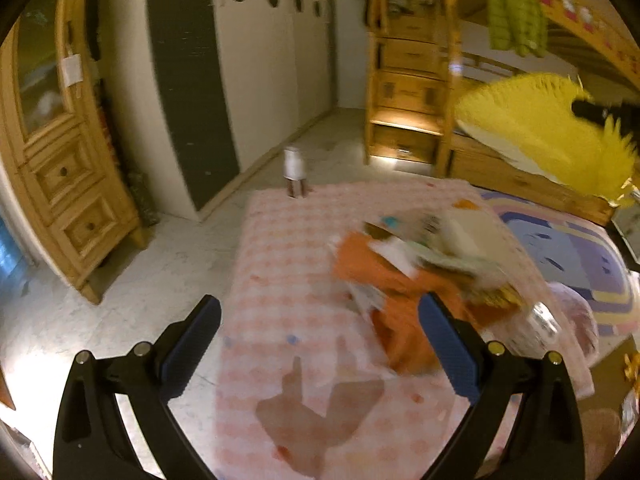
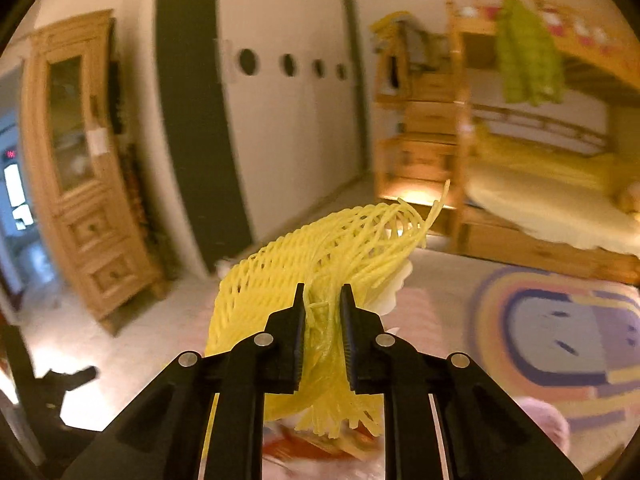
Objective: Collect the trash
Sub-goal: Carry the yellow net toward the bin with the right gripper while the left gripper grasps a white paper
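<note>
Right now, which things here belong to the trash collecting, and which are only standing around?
For the job:
- yellow foam net, pinched in the right tongs
- pile of paper scraps on the pink mat
- left tongs, open

Just there:
- wooden cabinet
- bunk bed
- green jacket
- colourful rug

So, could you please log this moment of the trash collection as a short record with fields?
setting: bedroom, pink checkered mat on the floor
right gripper: jaws shut on a yellow foam net sleeve, lifted clear of the mat
left gripper: jaws open, empty, above the mat
remaining trash: pile of paper and orange wrappers on the mat
</note>
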`<control>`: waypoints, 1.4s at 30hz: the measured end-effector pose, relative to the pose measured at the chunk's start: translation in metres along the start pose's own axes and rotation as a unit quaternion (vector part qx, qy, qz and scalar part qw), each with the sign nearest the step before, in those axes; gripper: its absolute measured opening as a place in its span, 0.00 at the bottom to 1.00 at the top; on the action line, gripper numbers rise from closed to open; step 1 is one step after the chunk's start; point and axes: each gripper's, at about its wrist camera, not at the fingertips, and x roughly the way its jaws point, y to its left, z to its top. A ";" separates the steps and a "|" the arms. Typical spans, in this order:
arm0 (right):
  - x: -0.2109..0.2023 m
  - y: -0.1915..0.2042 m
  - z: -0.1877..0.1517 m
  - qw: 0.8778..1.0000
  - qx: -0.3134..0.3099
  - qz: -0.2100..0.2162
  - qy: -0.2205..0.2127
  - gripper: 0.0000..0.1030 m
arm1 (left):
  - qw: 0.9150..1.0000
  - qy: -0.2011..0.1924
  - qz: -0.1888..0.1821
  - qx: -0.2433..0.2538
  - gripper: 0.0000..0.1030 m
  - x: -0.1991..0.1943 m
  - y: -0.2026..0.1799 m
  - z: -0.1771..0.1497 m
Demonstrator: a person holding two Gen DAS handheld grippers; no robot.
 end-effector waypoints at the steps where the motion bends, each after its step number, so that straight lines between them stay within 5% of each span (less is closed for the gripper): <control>1: 0.000 -0.010 -0.011 1.000 0.002 -0.019 -0.001 0.16 | 1.000 -0.001 -0.009 0.000 0.93 0.000 -0.005 -0.006; 11: 0.012 -0.077 -0.081 0.993 0.045 -0.107 0.009 0.16 | 0.998 0.001 -0.065 -0.012 0.64 -0.005 -0.044 -0.021; 20: 0.010 -0.084 -0.098 0.991 0.001 -0.133 0.000 0.17 | 0.998 0.022 -0.053 -0.028 0.64 0.005 -0.087 0.021; 27: 0.012 -0.084 -0.102 0.992 -0.018 -0.124 0.002 0.17 | 0.993 0.069 -0.028 -0.096 0.57 0.037 -0.081 0.042; 35: 0.010 -0.089 -0.099 0.995 -0.004 -0.103 0.004 0.18 | 0.978 0.115 -0.077 -0.156 0.28 0.054 -0.075 0.033; 37: 0.009 -0.091 -0.099 0.995 0.001 -0.100 0.004 0.18 | 0.978 0.115 -0.079 -0.155 0.10 0.053 -0.076 0.033; 42: 0.008 -0.097 -0.100 0.996 0.019 -0.082 0.004 0.18 | 0.987 0.082 -0.078 -0.115 0.00 0.036 -0.084 0.038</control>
